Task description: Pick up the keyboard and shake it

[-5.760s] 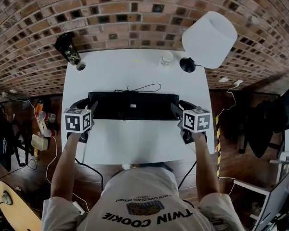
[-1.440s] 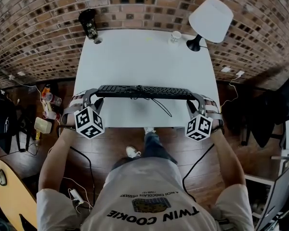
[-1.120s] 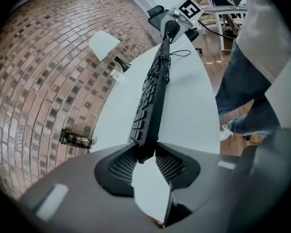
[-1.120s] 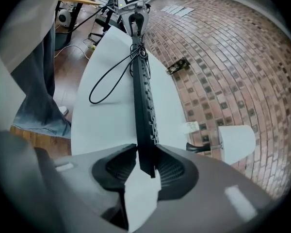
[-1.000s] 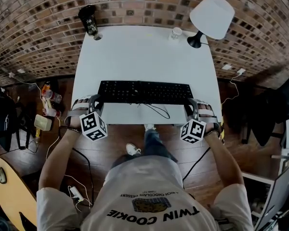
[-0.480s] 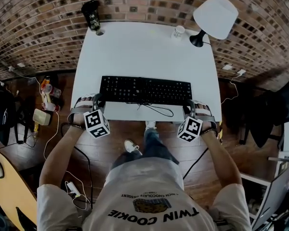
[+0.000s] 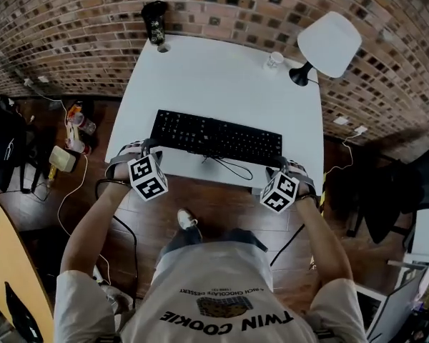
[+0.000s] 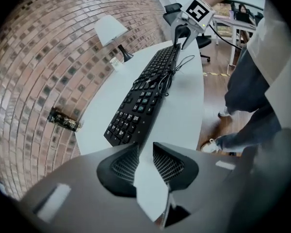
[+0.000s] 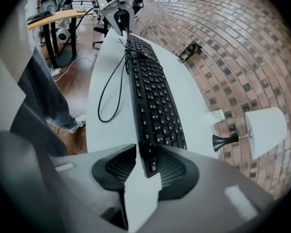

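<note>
The black keyboard lies keys-up near the front edge of the white table, its cable looping over that edge. My right gripper is shut on the keyboard's right end, which sits between its pads. My left gripper is just off the left end. In the left gripper view its jaws are closing with only bare table between them, and the keyboard starts just ahead of the left pad. Each gripper view shows the other gripper at the far end of the keyboard.
A white lamp stands at the table's back right with a small cup beside it. A dark can sits at the back left corner. The person's legs and a shoe are below the front edge. Clutter lies on the floor at left.
The keyboard, held up on edge over a second ago, has come down flat on the table. The left gripper has come off its left end; the right still holds the other end.
</note>
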The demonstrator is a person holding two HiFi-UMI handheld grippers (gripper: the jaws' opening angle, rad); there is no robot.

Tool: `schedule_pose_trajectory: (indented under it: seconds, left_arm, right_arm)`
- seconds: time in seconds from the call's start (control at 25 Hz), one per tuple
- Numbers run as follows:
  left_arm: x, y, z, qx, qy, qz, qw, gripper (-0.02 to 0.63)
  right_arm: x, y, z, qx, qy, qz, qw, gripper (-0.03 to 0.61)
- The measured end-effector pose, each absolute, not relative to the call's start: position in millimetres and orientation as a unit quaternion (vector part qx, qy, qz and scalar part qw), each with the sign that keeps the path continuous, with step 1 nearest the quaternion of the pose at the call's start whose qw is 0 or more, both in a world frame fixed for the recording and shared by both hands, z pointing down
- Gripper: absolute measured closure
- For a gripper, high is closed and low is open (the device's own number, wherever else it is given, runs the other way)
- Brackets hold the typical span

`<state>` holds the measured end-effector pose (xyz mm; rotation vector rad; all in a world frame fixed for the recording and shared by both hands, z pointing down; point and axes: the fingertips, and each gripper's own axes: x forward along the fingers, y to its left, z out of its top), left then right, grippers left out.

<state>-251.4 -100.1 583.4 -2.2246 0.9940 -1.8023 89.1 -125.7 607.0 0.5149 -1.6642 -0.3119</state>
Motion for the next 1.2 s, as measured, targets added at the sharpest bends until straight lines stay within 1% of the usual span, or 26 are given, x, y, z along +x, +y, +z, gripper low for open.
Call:
schedule_pose_trajectory:
  seconds: [0.16,0.24,0.32,0.44,0.72,0.96,1.2]
  left_arm:
    - [-219,-87,568,-0.743,0.377,-0.553,0.017,0.535]
    - [-198,-79,562,-0.745,0.402,-0.532,-0.002,0.535]
    - [-177,-70,557,-0.742,0.431,-0.513,-0.022,0.555]
    - [-134,-56,550,-0.743,0.457,-0.487,-0.046,0.566]
    - [-27,-20,530,-0.747,0.507,-0.424,-0.076,0.577]
    - [42,19,511,-0.736,0.553,-0.377,-0.099,0.595]
    - [77,61,483,-0.726,0.597,-0.316,-0.129,0.606]
  right_arm:
    - [92,-124,599,0.216,-0.752,-0.114,0.612,0.453]
    - [96,-122,594,0.219,-0.767,-0.110,0.593,0.453]
    - [98,-123,588,0.219,-0.785,-0.113,0.568,0.453]
    - [106,-118,576,0.218,-0.814,-0.104,0.528,0.453]
    - [132,-81,548,0.186,-0.872,-0.069,0.447,0.456]
    - [145,-27,520,0.165,-0.913,-0.022,0.373,0.503]
    - [144,29,496,0.153,-0.938,0.030,0.308,0.534]
